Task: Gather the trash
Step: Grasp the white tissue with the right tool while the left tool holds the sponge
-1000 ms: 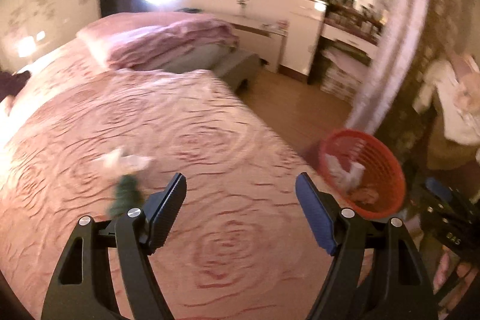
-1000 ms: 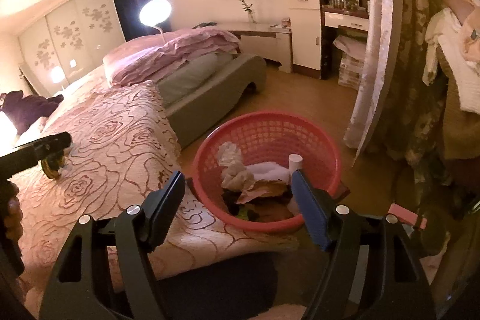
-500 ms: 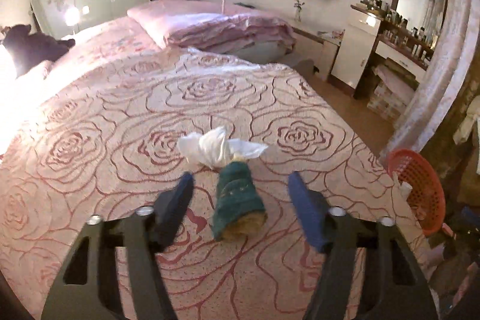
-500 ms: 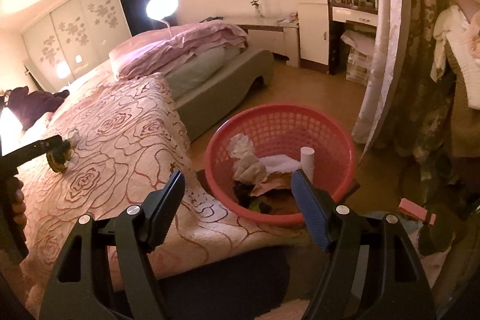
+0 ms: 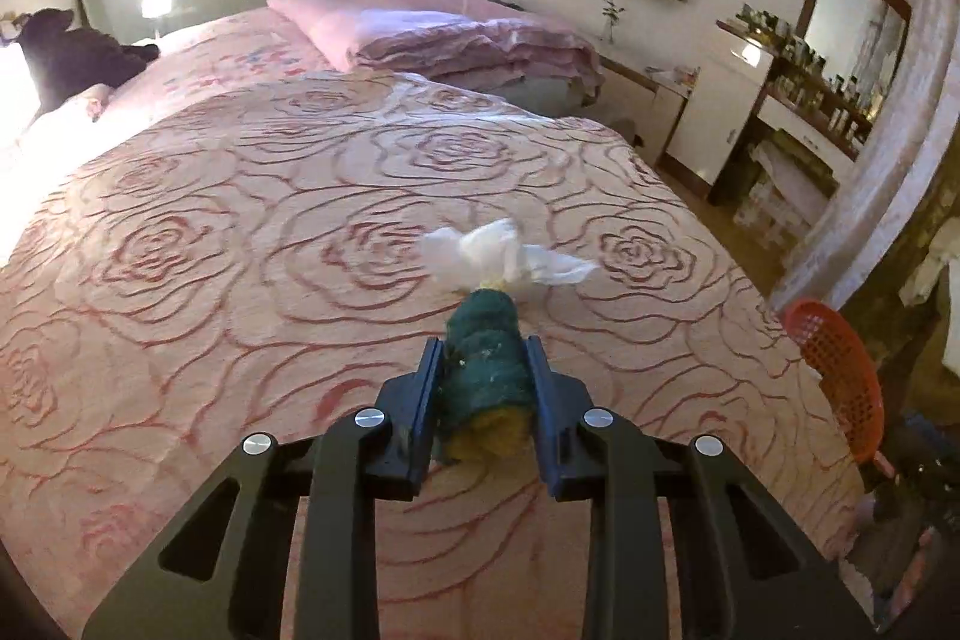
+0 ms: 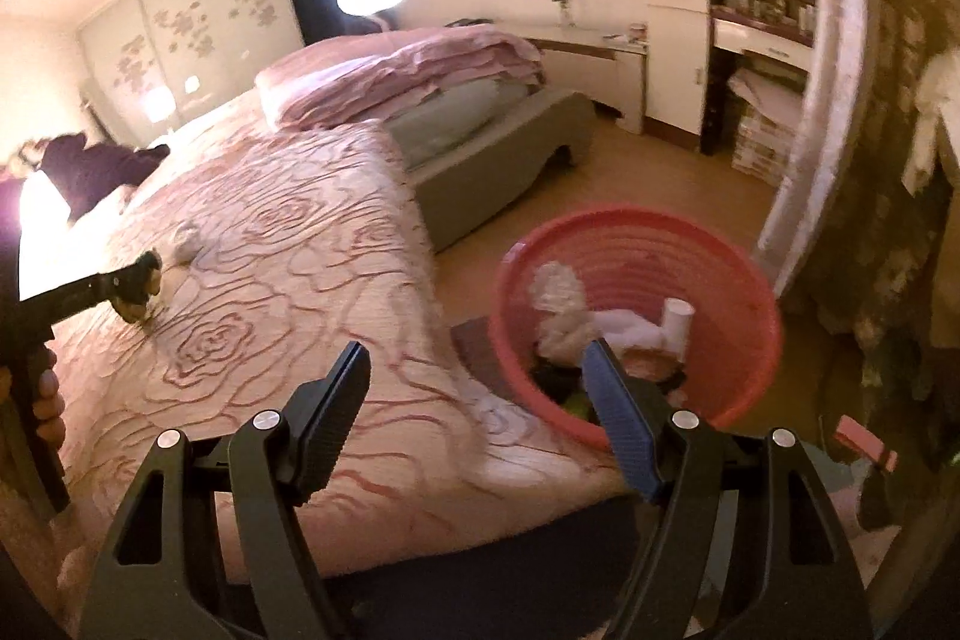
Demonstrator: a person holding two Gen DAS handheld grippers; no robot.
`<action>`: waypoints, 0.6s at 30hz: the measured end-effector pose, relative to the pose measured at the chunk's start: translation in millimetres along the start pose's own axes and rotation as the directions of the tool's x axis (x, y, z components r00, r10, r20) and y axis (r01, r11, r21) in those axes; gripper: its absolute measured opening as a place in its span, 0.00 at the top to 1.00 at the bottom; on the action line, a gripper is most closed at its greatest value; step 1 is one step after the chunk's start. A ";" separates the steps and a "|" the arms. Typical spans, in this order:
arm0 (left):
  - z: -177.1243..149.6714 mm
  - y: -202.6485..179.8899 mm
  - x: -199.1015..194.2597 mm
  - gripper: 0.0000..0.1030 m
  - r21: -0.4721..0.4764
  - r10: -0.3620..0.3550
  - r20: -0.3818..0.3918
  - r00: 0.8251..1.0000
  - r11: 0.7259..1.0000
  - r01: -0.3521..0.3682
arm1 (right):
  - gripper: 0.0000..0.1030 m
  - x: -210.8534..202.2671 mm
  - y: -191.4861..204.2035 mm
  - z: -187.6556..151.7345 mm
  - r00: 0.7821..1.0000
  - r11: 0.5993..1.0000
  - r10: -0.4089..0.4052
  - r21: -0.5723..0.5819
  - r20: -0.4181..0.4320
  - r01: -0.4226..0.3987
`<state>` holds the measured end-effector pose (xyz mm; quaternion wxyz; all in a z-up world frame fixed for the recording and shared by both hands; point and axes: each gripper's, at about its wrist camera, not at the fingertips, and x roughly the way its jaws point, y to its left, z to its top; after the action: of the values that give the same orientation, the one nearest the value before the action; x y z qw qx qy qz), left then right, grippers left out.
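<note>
While jaws just closed, left gripper (image 5: 483, 367) clamps green sponge (image 5: 486, 370) near bedspread's (image 5: 240, 250) right edge; right gripper (image 6: 474, 400) wide, empty.

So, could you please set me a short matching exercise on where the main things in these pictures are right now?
Things:
1. green sponge roll
2. white tissue
3. red basket
4. right tool

Places or states:
A. on the floor beside the bed
B. open, holding nothing
C. clamped in the left tool
D. lying on the bedspread, just beyond the sponge roll

Pairs: 1-C, 2-D, 3-A, 4-B
</note>
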<state>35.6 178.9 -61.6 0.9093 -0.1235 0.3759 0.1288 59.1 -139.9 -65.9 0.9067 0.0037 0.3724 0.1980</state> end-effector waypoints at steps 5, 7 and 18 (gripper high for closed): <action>-6.6 25.2 -13.2 0.75 -0.050 0.045 0.019 0.999 0.998 -0.044 | 0.31 12.0 38.1 8.9 0.998 0.995 0.062 -0.076 -0.017 -0.063; -6.0 37.0 -15.2 0.75 -0.089 0.051 0.018 0.999 0.995 -0.049 | 0.31 18.1 59.0 15.3 0.995 0.988 0.097 -0.120 -0.010 -0.098; -7.1 56.2 -24.7 0.75 -0.121 0.084 0.050 0.995 0.990 -0.077 | 0.31 63.7 143.9 48.6 0.978 0.952 0.204 -0.224 -0.049 -0.210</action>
<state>-4.3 225.7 -56.0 0.9043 -0.1586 0.3472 0.1910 81.8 22.6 -51.5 0.8705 -0.0637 0.3564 0.3334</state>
